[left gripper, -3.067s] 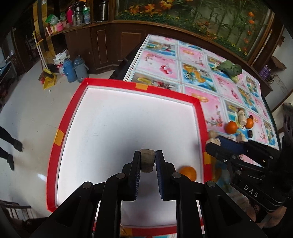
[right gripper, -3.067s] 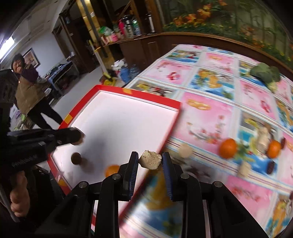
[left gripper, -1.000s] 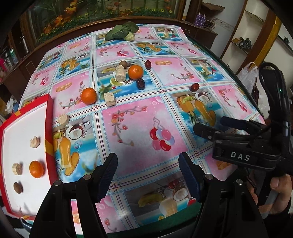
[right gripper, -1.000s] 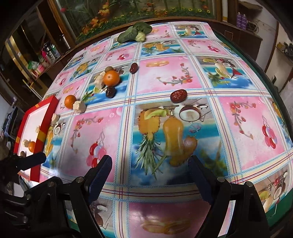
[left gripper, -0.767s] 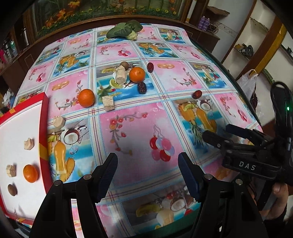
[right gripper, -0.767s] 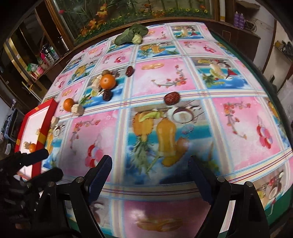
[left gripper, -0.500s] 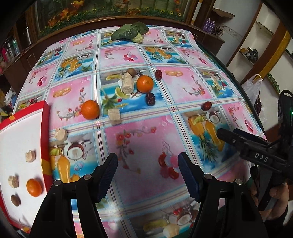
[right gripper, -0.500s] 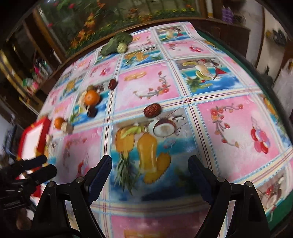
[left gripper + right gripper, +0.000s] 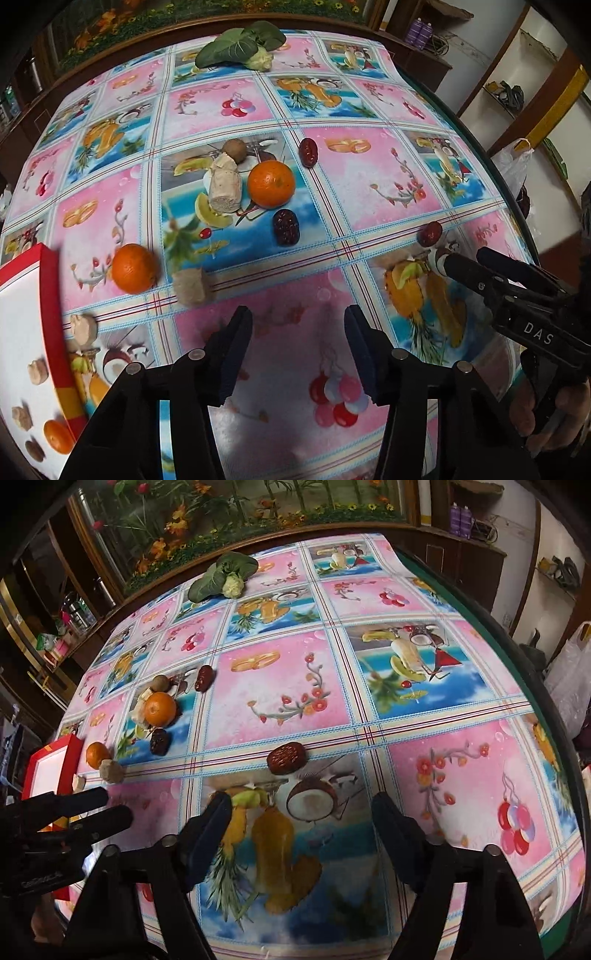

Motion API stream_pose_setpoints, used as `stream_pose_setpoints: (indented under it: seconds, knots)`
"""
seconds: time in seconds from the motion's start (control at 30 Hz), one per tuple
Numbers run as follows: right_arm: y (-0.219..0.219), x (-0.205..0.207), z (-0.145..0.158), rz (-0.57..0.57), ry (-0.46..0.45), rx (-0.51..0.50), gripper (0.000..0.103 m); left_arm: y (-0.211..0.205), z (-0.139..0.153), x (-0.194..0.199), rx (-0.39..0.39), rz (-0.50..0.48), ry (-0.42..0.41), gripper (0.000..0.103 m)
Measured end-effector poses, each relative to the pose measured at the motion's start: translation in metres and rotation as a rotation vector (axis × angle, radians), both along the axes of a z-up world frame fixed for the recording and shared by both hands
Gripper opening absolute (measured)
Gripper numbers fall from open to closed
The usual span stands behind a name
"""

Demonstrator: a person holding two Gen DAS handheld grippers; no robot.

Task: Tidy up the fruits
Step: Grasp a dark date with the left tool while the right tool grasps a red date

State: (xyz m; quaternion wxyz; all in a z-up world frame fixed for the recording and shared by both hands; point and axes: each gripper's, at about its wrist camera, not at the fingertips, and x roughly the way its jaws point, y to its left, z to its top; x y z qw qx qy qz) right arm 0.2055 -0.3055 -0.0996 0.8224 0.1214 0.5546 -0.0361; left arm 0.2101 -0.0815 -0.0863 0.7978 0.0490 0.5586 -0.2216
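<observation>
While both grippers' jaws are closing on nothing, we hold the left gripper (image 9: 298, 347) and right gripper (image 9: 301, 825) over a fruit-print tablecloth (image 9: 288, 686). A wrinkled red date (image 9: 287, 757) lies just beyond the right gripper, toward the cloth's middle, long axis running left to right. The red-rimmed tray (image 9: 48, 295) sits at the left edge.

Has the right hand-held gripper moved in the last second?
Yes. The right hand-held gripper has moved toward the red date on the tablecloth, which now lies just ahead of its closing, empty jaws.
</observation>
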Motion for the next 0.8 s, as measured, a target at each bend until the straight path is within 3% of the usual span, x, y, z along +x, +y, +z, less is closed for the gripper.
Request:
stream_pose_setpoints:
  seconds: [0.23,0.4,0.5,0.63,0.8]
  knots:
    - [0.0,0.017,0.001,0.036,0.003,0.019,0.067,-0.004,0.007,0.022,-0.011,0.008,0.01,0.048]
    - [-0.002,0.027,0.006,0.038,-0.018,0.033,0.064,-0.011,0.022,0.041,0.007,-0.019,-0.028,0.049]
    - [-0.001,0.029,0.003,0.033,-0.019,0.024,0.064,-0.015,0.013,0.046,0.011,-0.017,-0.009,0.046]
    - [-0.002,0.029,-0.006,0.023,0.008,0.039,0.056,-0.021,-0.004,0.047,0.027,-0.011,0.009,0.036]
    - [0.001,0.032,-0.011,0.039,0.02,0.029,0.052,-0.023,-0.008,0.052,0.029,-0.006,0.003,0.033]
